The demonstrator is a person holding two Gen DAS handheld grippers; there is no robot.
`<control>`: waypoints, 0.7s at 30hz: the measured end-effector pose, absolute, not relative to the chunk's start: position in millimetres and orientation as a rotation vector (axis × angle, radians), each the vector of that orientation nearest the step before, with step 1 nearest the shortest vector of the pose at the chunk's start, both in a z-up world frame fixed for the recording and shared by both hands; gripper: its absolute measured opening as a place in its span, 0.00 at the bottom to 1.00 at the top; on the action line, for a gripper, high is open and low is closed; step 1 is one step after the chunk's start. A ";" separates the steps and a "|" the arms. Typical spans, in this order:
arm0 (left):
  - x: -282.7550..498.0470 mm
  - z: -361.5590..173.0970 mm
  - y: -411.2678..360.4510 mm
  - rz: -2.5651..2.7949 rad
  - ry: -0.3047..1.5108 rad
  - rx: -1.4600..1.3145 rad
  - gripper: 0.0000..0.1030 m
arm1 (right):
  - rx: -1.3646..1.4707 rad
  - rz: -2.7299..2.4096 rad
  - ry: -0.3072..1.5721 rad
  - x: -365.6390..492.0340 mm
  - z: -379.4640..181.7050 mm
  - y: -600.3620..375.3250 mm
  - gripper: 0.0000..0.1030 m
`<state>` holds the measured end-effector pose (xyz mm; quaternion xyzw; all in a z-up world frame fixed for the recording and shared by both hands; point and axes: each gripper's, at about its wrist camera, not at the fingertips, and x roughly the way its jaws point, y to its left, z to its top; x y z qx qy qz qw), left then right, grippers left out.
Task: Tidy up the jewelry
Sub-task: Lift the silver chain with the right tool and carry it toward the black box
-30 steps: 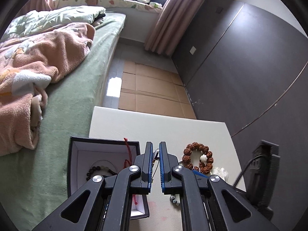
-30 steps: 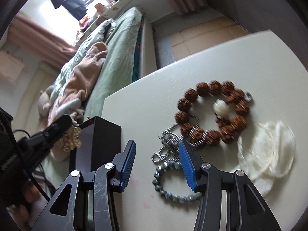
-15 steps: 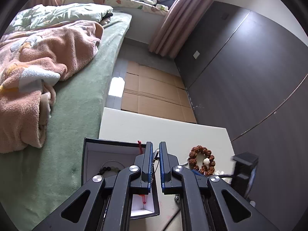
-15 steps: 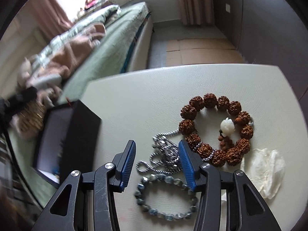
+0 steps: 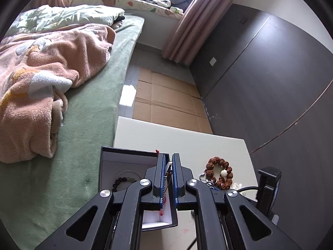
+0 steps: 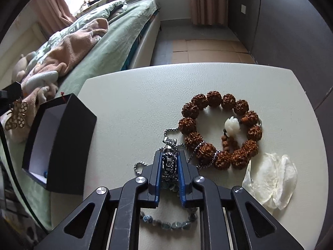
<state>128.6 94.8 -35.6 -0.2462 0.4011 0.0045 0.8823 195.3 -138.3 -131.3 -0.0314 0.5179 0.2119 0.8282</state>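
While the right tool [image 6: 169,164] closes on the silver chain pendant [image 6: 169,158] on the bench [image 6: 135,108], the left tool [image 5: 168,179], nearly shut, pinches a thin ornament above the box [image 5: 124,156].

brown bead bracelet [image 6: 221,132], black box [image 6: 62,152], green bedsheet [image 5: 89,129]

Table [image 6: 133,108] far half bare — free passage from far edge to mid. Near-right crowded: brown bead bracelet [image 6: 220,131], silver chain [image 6: 169,156], shell pieces [image 6: 270,183], grey bead bracelet [image 6: 166,223] close-packed. Black box [image 6: 62,143] blocks left edge — walls upright, top open.
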 end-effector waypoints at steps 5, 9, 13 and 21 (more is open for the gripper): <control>122.9 -33.6 99.6 0.014 0.828 -0.517 0.06 | -0.033 0.494 1.076 189.1 -119.7 -141.3 0.15; 119.1 -31.7 103.4 0.017 0.824 -0.522 0.06 | -0.019 0.519 1.062 183.2 -111.5 -142.2 0.15; 114.3 -29.3 108.0 0.023 0.815 -0.525 0.06 | 0.008 0.541 1.034 176.7 -99.1 -144.9 0.15; 111.7 -35.9 115.5 0.052 0.851 -0.516 0.06 | 0.090 0.554 0.955 164.7 -62.6 -158.2 0.15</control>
